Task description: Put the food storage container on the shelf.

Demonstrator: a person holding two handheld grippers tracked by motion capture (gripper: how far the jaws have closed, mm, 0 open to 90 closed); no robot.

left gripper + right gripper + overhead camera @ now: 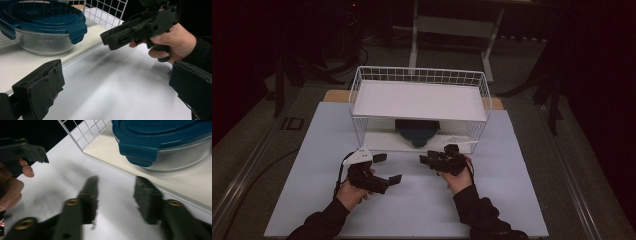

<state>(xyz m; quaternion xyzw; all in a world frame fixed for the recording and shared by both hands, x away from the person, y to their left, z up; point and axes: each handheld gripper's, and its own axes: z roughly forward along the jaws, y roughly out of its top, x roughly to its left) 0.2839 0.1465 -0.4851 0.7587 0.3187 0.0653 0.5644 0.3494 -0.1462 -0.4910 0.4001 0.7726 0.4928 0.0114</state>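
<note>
A glass container with a blue clip lid sits on the lower shelf of a white wire rack. My left gripper hovers over the table in front of the rack's left half, jaws wide apart and empty. In the left gripper view the container is at upper left, beyond my own gripper. My right gripper is held just in front of the shelf, open with nothing between its jaws. The right gripper view shows the container close ahead of the open gripper.
The rack's upper shelf is bare and overhangs the container. The white table top stretches in front of the rack. The two grippers are close together: the right gripper is in the left gripper view, and the left gripper is in the right one.
</note>
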